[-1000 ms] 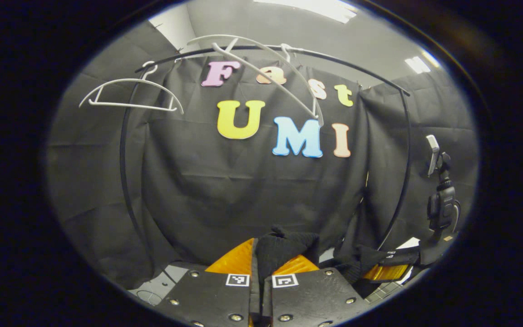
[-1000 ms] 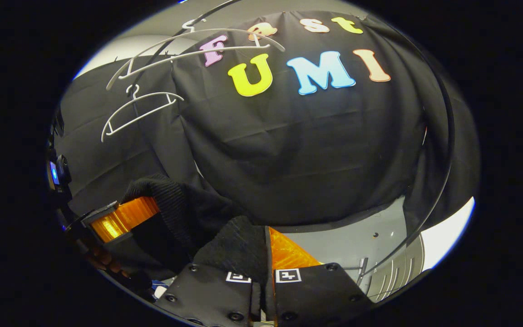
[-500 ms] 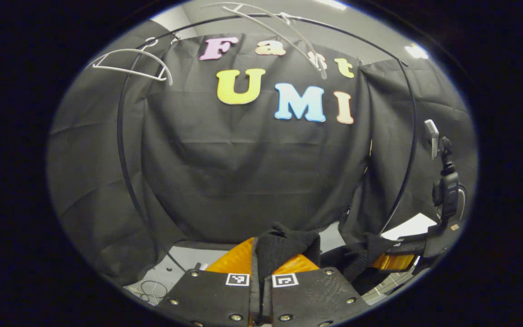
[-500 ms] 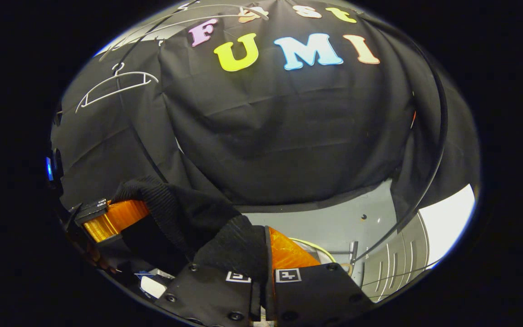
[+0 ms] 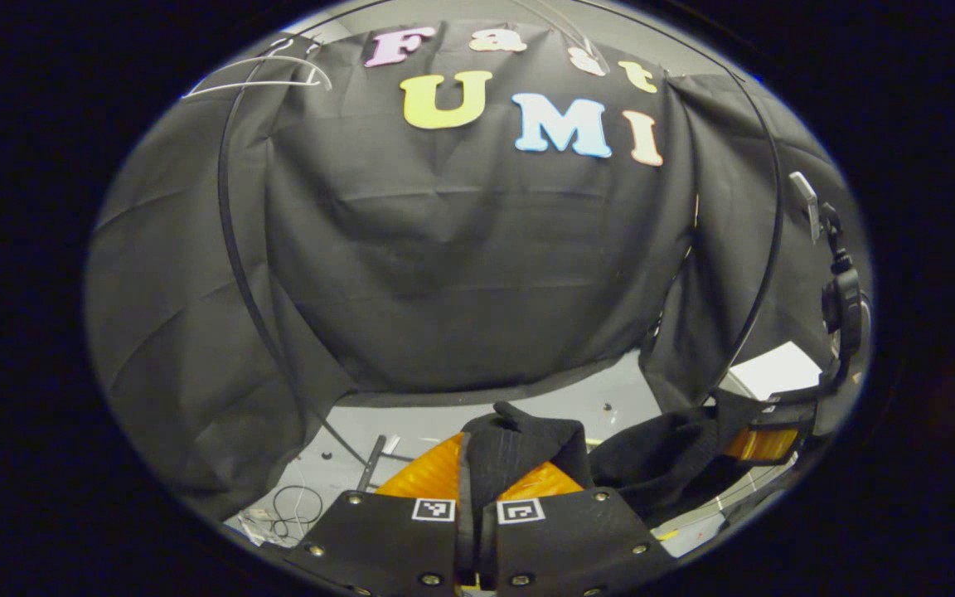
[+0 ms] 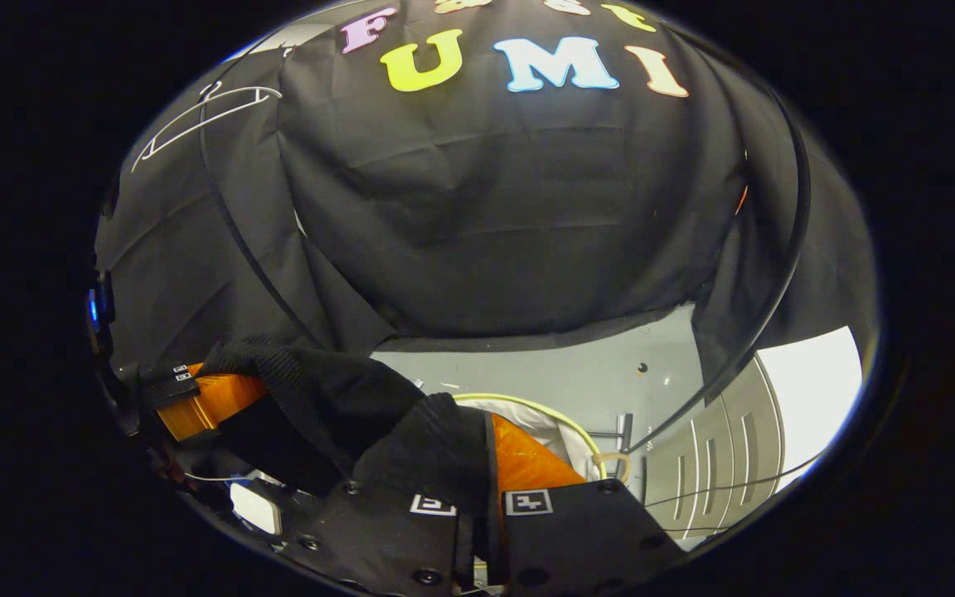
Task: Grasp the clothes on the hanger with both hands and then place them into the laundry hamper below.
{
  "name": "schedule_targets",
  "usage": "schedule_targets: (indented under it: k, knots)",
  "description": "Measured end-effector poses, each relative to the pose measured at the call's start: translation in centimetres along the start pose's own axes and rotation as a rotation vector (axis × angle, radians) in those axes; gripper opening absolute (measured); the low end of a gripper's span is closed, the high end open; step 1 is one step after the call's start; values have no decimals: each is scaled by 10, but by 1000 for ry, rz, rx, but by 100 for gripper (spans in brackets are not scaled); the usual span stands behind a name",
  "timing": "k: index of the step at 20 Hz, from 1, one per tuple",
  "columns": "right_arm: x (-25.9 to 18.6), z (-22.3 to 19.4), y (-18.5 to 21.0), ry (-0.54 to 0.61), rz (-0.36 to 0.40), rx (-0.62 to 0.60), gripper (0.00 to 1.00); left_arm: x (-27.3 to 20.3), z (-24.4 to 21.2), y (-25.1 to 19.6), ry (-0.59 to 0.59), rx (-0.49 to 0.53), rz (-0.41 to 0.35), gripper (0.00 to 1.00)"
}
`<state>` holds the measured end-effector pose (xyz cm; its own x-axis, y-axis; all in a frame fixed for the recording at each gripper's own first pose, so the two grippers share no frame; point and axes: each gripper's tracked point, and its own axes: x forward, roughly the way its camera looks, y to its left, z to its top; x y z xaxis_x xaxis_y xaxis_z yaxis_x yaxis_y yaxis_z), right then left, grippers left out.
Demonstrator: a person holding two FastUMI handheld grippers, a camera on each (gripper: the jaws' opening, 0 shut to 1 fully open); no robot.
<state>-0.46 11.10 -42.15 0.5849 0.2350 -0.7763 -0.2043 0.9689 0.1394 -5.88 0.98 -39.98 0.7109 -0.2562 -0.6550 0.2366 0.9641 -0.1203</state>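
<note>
1. Since the earlier frames both grippers have dropped: hangers and rail have slid toward the top of each view, and more floor shows beyond the fingers.
2. Black knit garment (image 5: 519,452) is off the hanger and strung between the two grippers, sagging in the span; in the right gripper view the same cloth (image 6: 336,398) runs from its own fingers across to the other gripper.
3. Left gripper (image 5: 477,489): fingers clenched on a bunched fold that stands up between them. Right gripper (image 6: 486,464): fingers likewise clamped on a thick wad of knit.
4. Handling, judged: soft, limp, light; ribbed knit likely stretches but should not slip. Holds near the two upper corners look sound; a thin single layer would be riskier.
5. Laundry hamper (image 6: 560,419): pale rim and liner just ahead of and below the right fingers. Judged: garment not yet over it.
6. Bare white hanger (image 5: 258,76) hangs far above the fingers on the dark rail (image 5: 229,240).
</note>
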Motion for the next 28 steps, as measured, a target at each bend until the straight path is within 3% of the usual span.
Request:
schedule_targets:
  k: [7, 11, 12, 16, 17, 28]
  knots:
    - [-2, -29, -8, 106, -57, -28, 14, 11, -37, 2, 140, 17, 20, 6]
    - [-8, -30, -17, 129, -81, -53, 28, 6, -49, 6, 212, 51, 16, 11]
    - [-10, -28, -18, 132, -82, -51, 29, 3, -49, 11, 214, 63, 17, 27]
    - [-32, 0, -19, 85, -91, -61, 86, -19, -46, 24, 182, 73, 34, 92]
    - [-37, -2, -18, 70, -95, -68, 100, -25, -39, 25, 164, 67, 36, 94]
    - [-117, 63, -21, -157, -96, -50, 99, -98, 84, 31, -84, 71, 39, 93]
